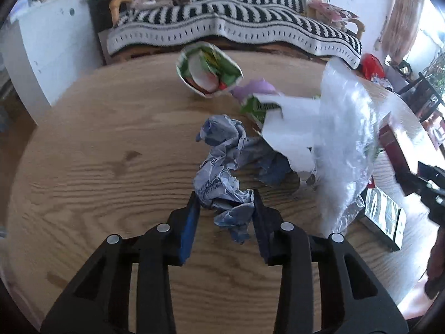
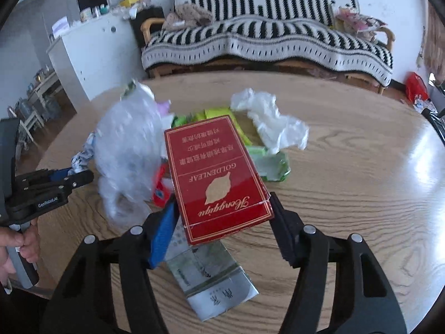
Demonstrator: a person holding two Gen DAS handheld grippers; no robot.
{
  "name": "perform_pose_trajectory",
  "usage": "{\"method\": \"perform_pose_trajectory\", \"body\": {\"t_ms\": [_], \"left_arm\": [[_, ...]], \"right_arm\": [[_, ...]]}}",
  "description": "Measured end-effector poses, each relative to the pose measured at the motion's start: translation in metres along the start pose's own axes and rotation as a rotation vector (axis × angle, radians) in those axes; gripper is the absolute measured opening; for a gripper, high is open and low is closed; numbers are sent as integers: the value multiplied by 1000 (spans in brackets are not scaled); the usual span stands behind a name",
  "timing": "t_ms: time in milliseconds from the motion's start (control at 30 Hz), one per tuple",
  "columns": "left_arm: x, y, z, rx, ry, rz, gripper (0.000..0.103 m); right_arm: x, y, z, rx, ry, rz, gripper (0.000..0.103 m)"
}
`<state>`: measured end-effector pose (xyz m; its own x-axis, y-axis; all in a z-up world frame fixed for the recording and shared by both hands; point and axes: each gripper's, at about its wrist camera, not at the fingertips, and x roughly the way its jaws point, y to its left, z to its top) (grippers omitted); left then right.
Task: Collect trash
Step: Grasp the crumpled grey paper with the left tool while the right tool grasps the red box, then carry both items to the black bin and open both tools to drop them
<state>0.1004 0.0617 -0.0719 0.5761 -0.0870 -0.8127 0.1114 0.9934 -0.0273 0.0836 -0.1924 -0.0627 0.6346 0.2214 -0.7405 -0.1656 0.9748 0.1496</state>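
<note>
Trash strewn mid-table (image 1: 83,144): crumpled wrapper (image 1: 222,178), light and soft, pinched at its near end by left gripper (image 1: 225,205); stiff red box (image 2: 219,178) clamped edgewise in right gripper (image 2: 222,208).

The left gripper (image 1: 225,199), black with blue-faced fingers (image 1: 191,220), points steeply down, its jaws drawn in on a crumpled blue-grey plastic bag (image 1: 222,178) lying between the pads. The right gripper (image 2: 222,208), of the same build, also slants downward, its jaws closed on the near end of a red cardboard cigarette box (image 2: 214,178). A bare hand (image 2: 19,246) wraps the left gripper's pale grey handle, seen from the right wrist.
</note>
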Motion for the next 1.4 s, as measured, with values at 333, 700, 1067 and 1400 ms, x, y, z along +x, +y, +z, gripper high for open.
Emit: {"method": "perform_pose_trajectory", "body": {"t_ms": [333,700,1067,1400], "left_arm": [[-50,-26,-2,29,-81,26,35],[-81,-171,-16,256,-157,-125,35],[-102,-417,-80,557,-125,-442,35],[-83,-600,-171,728,65,-661,35]], "right_arm": [[-71,-35,-14,81,-72,-39,62],[-196,-159,-82,244,-158,-249,62],[-322,-319,-203,545,-199,-509,62],[-342,-431,-327,843,-7,-602,62]]}}
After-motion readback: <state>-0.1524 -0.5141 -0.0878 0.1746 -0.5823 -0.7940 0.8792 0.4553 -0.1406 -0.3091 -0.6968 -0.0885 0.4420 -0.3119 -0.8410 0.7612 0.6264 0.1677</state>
